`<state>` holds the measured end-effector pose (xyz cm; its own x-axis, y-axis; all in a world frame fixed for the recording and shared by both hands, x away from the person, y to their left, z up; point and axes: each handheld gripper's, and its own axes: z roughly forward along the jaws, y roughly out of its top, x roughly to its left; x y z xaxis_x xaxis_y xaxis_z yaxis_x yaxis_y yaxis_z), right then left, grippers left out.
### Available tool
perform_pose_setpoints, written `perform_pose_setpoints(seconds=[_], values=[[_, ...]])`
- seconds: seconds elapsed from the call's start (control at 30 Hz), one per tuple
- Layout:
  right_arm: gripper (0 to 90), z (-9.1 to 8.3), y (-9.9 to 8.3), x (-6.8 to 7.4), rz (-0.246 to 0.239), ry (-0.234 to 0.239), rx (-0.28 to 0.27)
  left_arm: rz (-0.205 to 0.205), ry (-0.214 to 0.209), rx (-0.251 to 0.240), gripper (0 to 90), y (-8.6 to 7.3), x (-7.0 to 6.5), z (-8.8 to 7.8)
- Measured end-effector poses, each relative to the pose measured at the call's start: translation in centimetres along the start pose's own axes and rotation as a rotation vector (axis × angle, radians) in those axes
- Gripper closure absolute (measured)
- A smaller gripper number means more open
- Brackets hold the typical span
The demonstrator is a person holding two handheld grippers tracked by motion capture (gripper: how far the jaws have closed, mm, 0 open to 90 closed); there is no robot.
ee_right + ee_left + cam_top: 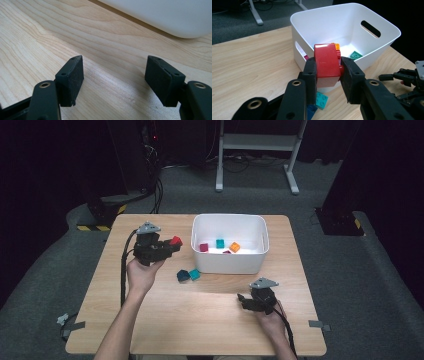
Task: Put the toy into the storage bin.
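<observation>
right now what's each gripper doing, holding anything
left gripper: closed on the red block, held up beside the white bin.
right gripper: open, nothing between its jaws, low over the table.

A wooden table (200, 315) carries a white bin (230, 265) and two blocks (188, 275).

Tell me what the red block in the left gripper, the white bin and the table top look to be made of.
Red block: most likely hard moulded plastic, glossy, with soft highlights and rounded edges. White bin: probably thin moulded plastic, smooth and semi-matte, with a cut-out handle slot. Table: pale wood grain, matte; whether solid wood or a laminate print cannot be told.
</observation>
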<state>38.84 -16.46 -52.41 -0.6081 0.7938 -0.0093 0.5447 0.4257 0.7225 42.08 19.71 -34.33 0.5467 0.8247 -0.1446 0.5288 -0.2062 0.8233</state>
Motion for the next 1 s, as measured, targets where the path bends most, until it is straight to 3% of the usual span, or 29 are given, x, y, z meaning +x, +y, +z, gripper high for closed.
perform_pose_setpoints(seconds=[0.37, 0.67, 1.0], values=[[31.4, 0.0, 0.0, 0.0, 0.000, -0.001, -0.001, -0.010, -0.008, 0.001, 67.3, 1.5, 0.2, 1.0], [31.4, 0.0, 0.0, 0.0, 0.000, 0.000, 0.000, 0.017, -0.025, 0.025, 67.2, 2.3, -0.7, 2.1], [31.4, 0.0, 0.0, 0.0, 0.000, 0.000, 0.000, 0.002, -0.042, 0.018, 67.2, 3.2, -1.1, 3.5]])
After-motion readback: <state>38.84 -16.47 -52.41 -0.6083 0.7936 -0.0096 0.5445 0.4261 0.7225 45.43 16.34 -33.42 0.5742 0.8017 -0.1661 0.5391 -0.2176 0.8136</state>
